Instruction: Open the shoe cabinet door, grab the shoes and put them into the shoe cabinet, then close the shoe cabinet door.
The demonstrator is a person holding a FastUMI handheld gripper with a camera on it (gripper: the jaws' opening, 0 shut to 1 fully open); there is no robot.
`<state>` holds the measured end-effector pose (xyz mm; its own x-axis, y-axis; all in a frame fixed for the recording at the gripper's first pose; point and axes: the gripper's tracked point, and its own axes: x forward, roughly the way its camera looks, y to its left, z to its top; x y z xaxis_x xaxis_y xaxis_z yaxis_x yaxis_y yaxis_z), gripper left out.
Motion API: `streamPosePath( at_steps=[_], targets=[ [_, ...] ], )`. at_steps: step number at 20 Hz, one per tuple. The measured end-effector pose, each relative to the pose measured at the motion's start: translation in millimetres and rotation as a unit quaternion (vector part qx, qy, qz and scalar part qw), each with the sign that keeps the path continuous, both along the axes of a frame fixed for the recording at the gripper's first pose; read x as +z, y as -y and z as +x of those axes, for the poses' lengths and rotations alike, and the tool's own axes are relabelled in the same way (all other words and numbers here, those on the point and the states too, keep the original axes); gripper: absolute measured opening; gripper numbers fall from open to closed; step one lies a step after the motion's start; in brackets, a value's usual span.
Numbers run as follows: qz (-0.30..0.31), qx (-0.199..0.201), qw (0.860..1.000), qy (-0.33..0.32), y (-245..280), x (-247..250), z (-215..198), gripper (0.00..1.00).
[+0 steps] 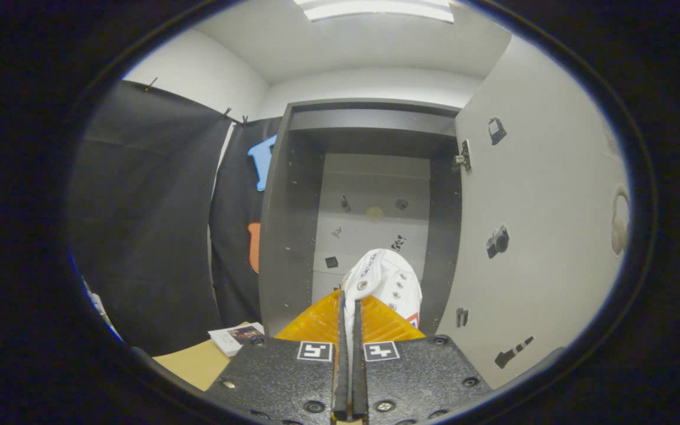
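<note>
From my seat at the controls, the claw [350,307] has its two fingers drawn nearly together, clamped on a thin edge of the white shoe [388,282], which rises just ahead of them with its row of metal eyelets facing me. The shoe hangs in front of the open shoe cabinet [293,224], a tall dark-walled box with a pale back panel carrying a few small dark stickers and a faint round mark. I cannot tell whether the shoe is already inside the opening or only before it. The shoe cabinet door [540,236] stands swung wide to the right of the opening, its pale inner face towards me, dotted with small camera-shaped stickers, and a metal hinge [463,157] joins its upper edge to the cabinet's side. Left of the cabinet hangs the black cloth wall [151,224]. Below that, beside the claw's body, I see a corner of a tan desk [192,363] with a small booklet [236,337] lying on it. A ceiling light [375,8] glows overhead.
</note>
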<state>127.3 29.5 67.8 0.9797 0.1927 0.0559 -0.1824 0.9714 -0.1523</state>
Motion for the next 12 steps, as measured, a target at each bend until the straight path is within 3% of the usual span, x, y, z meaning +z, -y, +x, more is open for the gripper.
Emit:
streamPosePath(
  at_steps=[5,12],
  targets=[
    [-0.003,-0.01,0.999,-0.039,0.5,-22.6,85.4,0.06],
    [-0.041,-0.071,0.991,-0.105,39.9,-100.6,214.5,0.06]
  ],
)
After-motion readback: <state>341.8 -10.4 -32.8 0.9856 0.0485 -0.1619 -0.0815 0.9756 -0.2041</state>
